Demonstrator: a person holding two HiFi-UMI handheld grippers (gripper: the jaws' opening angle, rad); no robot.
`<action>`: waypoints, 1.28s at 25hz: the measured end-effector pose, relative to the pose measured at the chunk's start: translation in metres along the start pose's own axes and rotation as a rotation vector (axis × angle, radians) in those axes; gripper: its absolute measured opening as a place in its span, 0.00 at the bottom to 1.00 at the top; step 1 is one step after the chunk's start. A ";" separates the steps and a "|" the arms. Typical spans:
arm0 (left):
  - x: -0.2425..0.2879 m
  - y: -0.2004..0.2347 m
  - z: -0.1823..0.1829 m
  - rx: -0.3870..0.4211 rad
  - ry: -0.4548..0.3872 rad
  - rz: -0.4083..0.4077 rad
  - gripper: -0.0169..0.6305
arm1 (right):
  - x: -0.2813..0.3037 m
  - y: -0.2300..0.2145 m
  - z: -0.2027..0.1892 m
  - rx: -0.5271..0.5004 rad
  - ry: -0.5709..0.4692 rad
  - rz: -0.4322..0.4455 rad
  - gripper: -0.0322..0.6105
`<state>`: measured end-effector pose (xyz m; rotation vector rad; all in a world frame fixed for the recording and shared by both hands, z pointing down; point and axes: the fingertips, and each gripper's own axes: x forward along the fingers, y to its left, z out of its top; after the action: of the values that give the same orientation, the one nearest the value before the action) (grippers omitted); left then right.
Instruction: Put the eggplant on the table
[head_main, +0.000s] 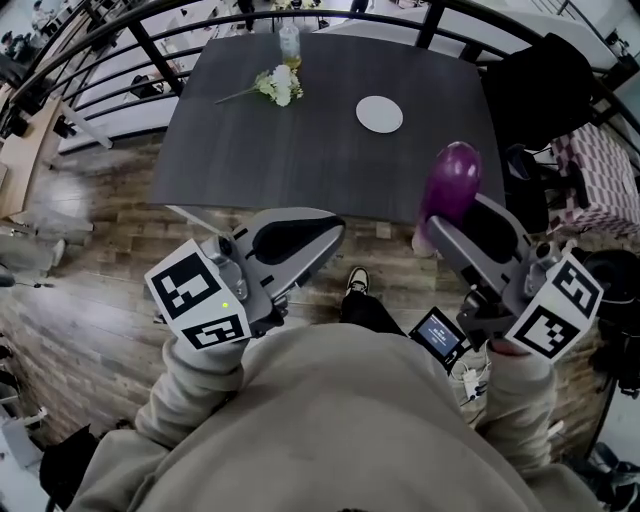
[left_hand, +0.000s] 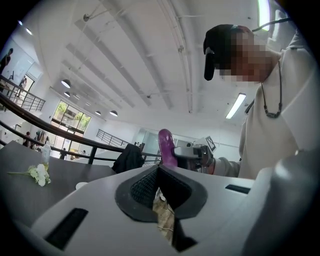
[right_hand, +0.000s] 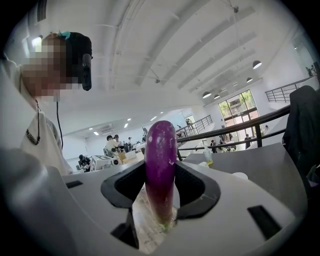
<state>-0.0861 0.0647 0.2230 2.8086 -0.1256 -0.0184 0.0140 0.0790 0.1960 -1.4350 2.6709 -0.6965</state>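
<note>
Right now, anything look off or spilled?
Only the flower sprig: it lies flat on the table beside the clear container, not in it. No spill visible. Eggplant stands upright in the right hand-held gripper.

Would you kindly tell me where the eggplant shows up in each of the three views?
Head view: the eggplant is right of centre, upright in the right gripper.
Left gripper view: the eggplant is near the centre, standing up beyond this gripper's own fingers.
Right gripper view: the eggplant is at the centre, upright between the fingers.
Shared landmark: the dark table.
</note>
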 end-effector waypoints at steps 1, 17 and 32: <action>0.007 0.009 0.001 -0.003 0.002 0.004 0.03 | 0.004 -0.010 0.003 0.004 0.002 0.002 0.35; 0.126 0.118 0.050 0.002 0.016 0.072 0.03 | 0.039 -0.169 0.075 0.046 0.002 0.037 0.35; 0.157 0.156 0.047 -0.029 0.046 0.116 0.03 | 0.064 -0.231 0.081 0.090 0.011 0.068 0.35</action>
<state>0.0556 -0.1119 0.2295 2.7657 -0.2746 0.0708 0.1778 -0.1113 0.2272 -1.3158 2.6452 -0.8104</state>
